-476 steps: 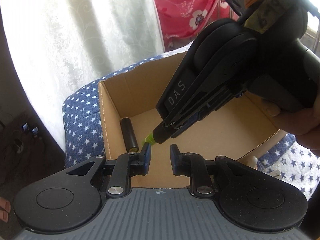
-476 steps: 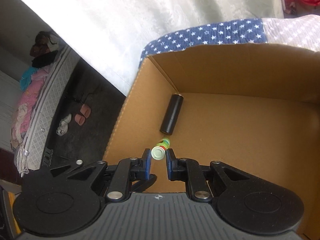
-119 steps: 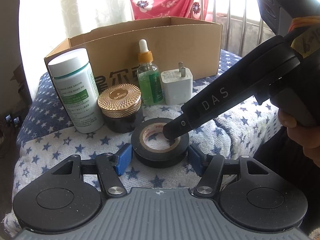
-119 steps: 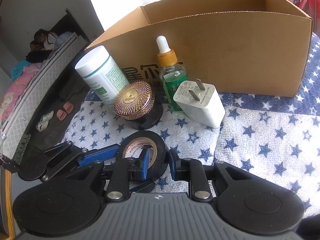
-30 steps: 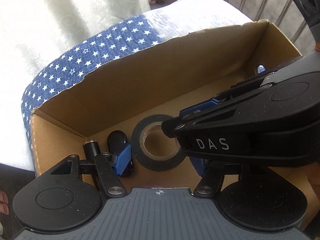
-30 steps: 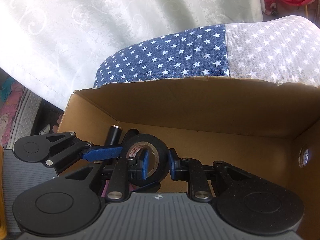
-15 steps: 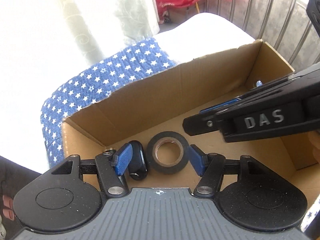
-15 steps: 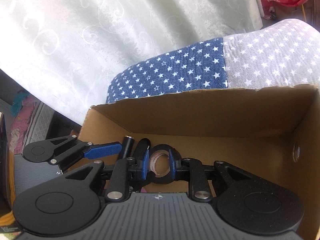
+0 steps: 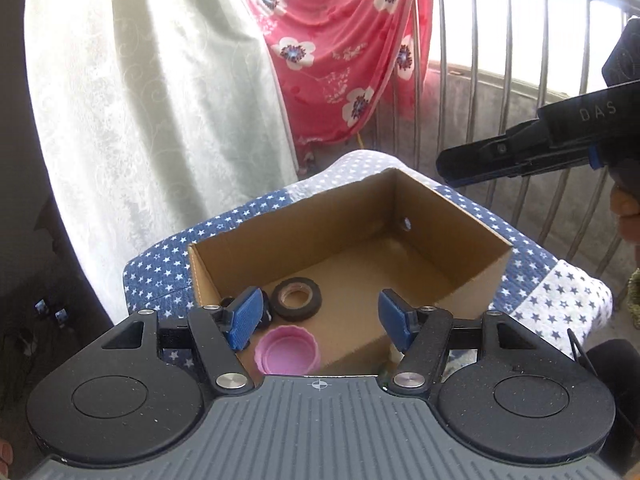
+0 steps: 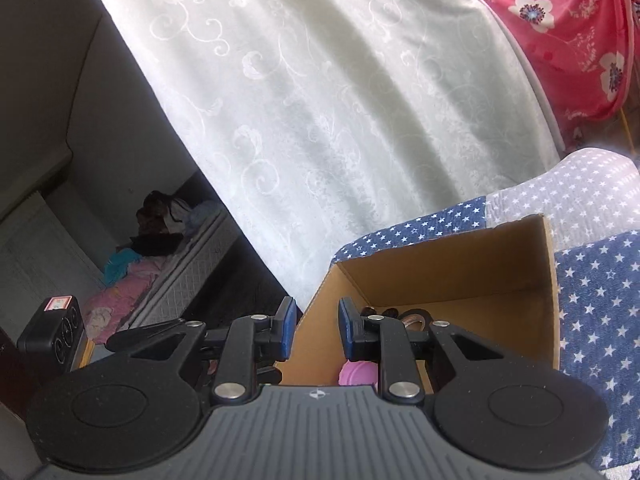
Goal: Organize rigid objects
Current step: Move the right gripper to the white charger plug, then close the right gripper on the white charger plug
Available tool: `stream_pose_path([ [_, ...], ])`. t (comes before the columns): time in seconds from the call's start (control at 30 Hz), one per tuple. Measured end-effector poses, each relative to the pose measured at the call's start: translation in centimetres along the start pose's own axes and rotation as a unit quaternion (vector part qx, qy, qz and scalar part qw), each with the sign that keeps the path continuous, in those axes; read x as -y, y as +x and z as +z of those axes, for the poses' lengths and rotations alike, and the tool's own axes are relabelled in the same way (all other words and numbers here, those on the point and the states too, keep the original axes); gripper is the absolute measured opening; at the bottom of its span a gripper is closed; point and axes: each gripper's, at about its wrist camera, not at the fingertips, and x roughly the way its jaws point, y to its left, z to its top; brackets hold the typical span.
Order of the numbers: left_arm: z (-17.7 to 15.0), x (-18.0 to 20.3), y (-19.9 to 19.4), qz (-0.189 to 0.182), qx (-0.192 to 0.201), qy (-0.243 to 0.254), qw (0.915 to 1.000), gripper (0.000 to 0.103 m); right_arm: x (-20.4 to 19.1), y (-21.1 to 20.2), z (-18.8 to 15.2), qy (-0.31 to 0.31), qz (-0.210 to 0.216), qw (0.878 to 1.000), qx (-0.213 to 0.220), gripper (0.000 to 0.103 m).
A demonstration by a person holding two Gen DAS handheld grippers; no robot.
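The black roll of tape (image 9: 297, 299) lies flat in the brown cardboard box (image 9: 432, 216), hole facing up, just beyond the left gripper (image 9: 318, 318), whose jaws stand wide and empty. The right gripper (image 10: 318, 326) is slightly apart, holding nothing.

The only lettering I can read is "DAS" in pale capitals on the black side of the right gripper (image 9: 452, 168), up at the right.

My left gripper (image 9: 318, 316): jaws wide apart, empty. My right gripper (image 10: 318, 328): jaws narrowly parted, empty.
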Motion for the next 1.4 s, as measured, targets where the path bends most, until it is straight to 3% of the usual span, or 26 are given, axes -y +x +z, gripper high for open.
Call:
stream_pose_path([
  [0.1,-3.4,2.2,0.4,-0.009,0.016,-0.001,0.9998,0.064,0.0,-0.8,-3.6,-0.005,-0.011,1.0,0.003,0.025],
  [0.23,-7.4,5.0,1.8,-0.031,-0.001,-0.007,0.9995,0.064,0.8,-0.5,-7.0,0.004,-0.035,0.999,-0.006,0.025],
  [0.27,-8.3,5.6,1.9,-0.033,-0.004,-0.006,0.9994,0.064,1.5,0.0,-8.7,0.015,-0.059,0.998,-0.017,0.025],
  [0.47,-11.1,9.3,3.3,-0.005,0.014,0.006,0.9999,0.064,4.9,1.4,-12.4,0.085,-0.078,0.992,-0.048,0.025],
  [0.57,-11.6,10.7,4.4,0.013,0.024,0.021,0.9994,0.064,6.3,1.8,-13.3,0.116,-0.084,0.988,-0.05,0.025],
  [0.87,-11.2,11.5,6.7,0.016,0.019,0.009,0.9996,0.064,8.3,3.7,-14.1,0.151,-0.076,0.984,-0.057,0.025],
  [1.2,-11.3,12.7,7.7,0.076,0.024,0.021,0.9966,0.063,8.8,3.9,-14.4,0.165,-0.06,0.983,-0.049,0.026],
  [1.27,-11.4,12.7,7.6,0.074,0.02,0.021,0.9968,0.056,8.9,4.0,-14.6,0.169,-0.054,0.983,-0.051,0.026],
  [1.4,-11.1,12.8,7.6,0.074,0.017,0.008,0.9971,0.052,9.0,4.0,-14.8,0.173,-0.052,0.982,-0.049,0.026],
])
